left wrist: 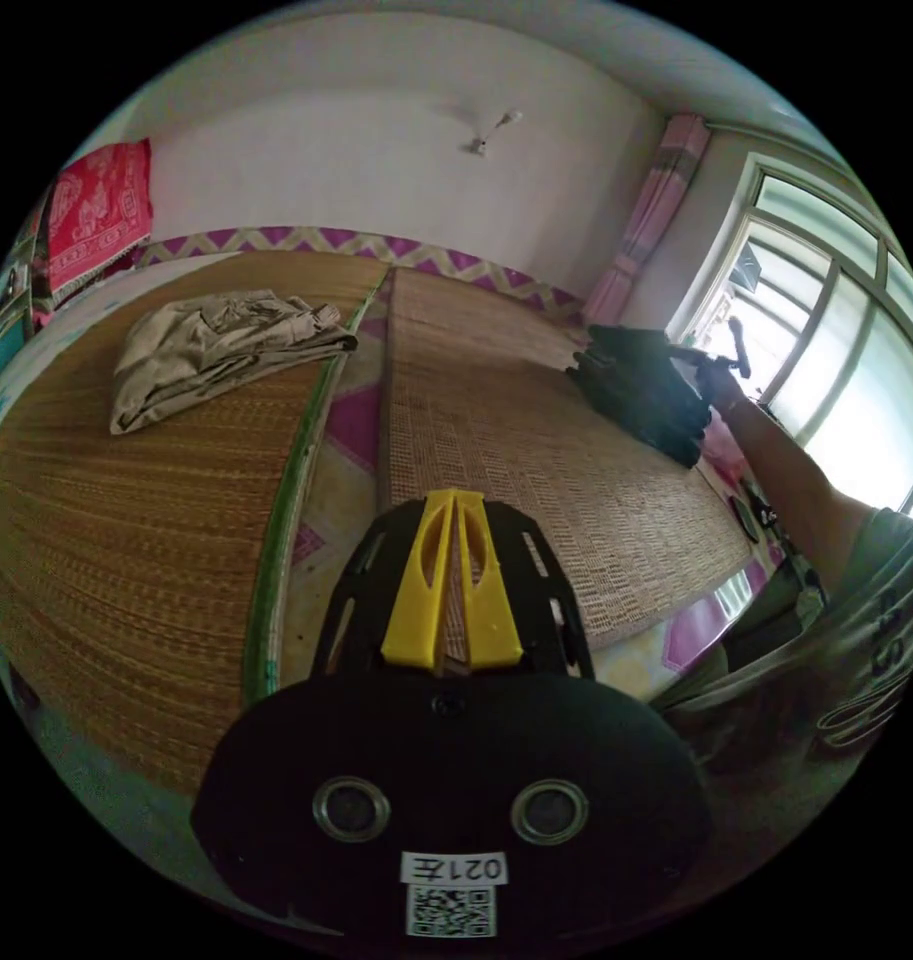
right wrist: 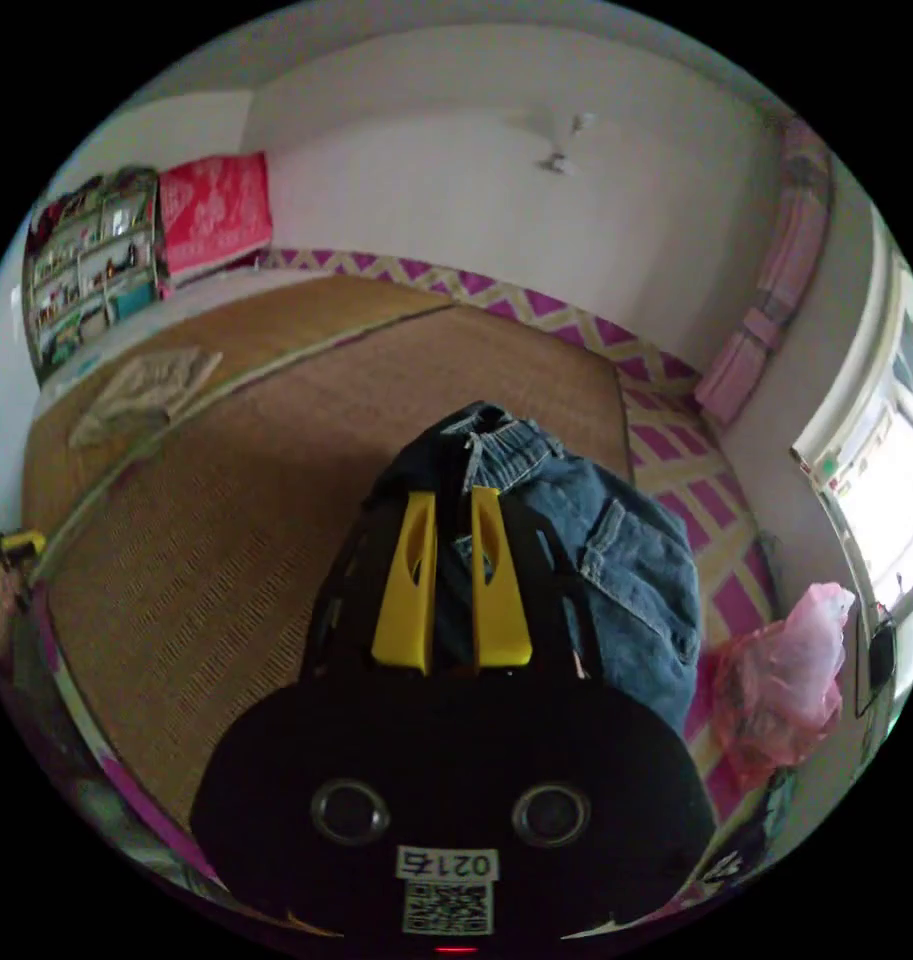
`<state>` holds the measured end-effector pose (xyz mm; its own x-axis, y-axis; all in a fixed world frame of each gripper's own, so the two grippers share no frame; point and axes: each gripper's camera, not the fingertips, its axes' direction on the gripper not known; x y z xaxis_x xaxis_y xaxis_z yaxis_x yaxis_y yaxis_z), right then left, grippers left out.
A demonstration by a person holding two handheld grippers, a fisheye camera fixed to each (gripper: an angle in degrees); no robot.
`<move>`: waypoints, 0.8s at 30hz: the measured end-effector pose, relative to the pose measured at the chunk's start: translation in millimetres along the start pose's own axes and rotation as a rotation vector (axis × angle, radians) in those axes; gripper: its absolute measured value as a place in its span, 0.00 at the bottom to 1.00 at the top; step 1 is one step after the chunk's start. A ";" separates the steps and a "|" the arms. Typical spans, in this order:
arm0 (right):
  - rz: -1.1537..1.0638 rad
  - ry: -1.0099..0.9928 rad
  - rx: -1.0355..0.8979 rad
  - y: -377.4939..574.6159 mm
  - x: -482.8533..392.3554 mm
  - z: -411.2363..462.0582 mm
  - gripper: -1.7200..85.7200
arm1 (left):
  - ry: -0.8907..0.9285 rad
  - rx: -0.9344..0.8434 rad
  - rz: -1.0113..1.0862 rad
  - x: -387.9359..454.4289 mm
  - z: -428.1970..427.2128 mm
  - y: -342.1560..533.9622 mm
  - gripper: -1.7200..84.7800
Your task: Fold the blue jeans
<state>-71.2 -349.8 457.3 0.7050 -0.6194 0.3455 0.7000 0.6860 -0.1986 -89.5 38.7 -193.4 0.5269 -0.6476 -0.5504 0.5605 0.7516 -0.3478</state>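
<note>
Woven straw mats [left wrist: 126, 560] cover a wide bed platform, 2 mats side by side with a green-edged seam and pink patterned sheet [left wrist: 351, 425] showing between them; white wall behind with a pink zigzag border. Left gripper view: left gripper [left wrist: 454, 510] at lower centre, yellow jaws together with only a thin slit between them, nothing held, hanging over the mat seam. Beige folded garment [left wrist: 216, 345] lies on the left mat, upper left of frame. Red patterned cloth [left wrist: 96, 215] hangs at far upper left. Blue jeans [left wrist: 641, 390] show as a dark heap at right of frame on the right mat near its edge, close to the window [left wrist: 836, 330]; a person's arm [left wrist: 791, 475] reaches in from the right edge toward that heap. Pink curtain [left wrist: 651, 220] beside the window. Right gripper view: right gripper [right wrist: 454, 510] at centre, jaws a little apart, with jeans fabric lying between them at the waistband end; cannot tell whether both jaws press on it. Blue jeans [right wrist: 616, 570] bunched in a pile at centre-right, waistband up toward frame top. Pink plastic bag [right wrist: 786, 665] just beside the jeans at right. Shelf [right wrist: 91, 265] with clutter at upper left.
</note>
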 end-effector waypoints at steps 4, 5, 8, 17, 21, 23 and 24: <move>-0.082 0.011 0.108 -23.0 -7.9 -90.0 0.08 | 0.003 0.014 -0.004 -2.2 -4.0 10.1 0.01; -0.135 -0.012 0.115 -27.9 -27.6 -111.3 0.09 | 0.022 0.011 -0.008 -2.2 -2.7 12.7 0.01; -0.283 -0.100 0.083 -26.1 -107.1 -135.3 0.09 | 0.108 -0.004 -0.019 2.2 4.3 20.6 0.01; -0.504 -0.422 -0.120 102.9 -363.2 -26.0 0.09 | 0.226 -0.020 -0.042 38.5 25.7 55.9 0.01; -0.490 -0.321 -0.023 126.1 -357.7 -45.2 0.12 | 0.223 -0.031 -0.028 48.7 29.3 70.5 0.01; -0.471 -0.376 -0.006 131.8 -342.6 -61.3 0.17 | 0.210 -0.032 -0.021 53.5 33.4 77.5 0.01; -0.467 -0.385 -0.006 132.7 -339.3 -63.1 0.18 | 0.209 -0.031 -0.023 54.4 34.5 78.9 0.01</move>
<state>-210.3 -72.6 255.8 0.2322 -0.6710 0.7042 0.9268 0.3723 0.0492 5.4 58.5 -224.6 0.3684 -0.6271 -0.6863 0.5494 0.7424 -0.3834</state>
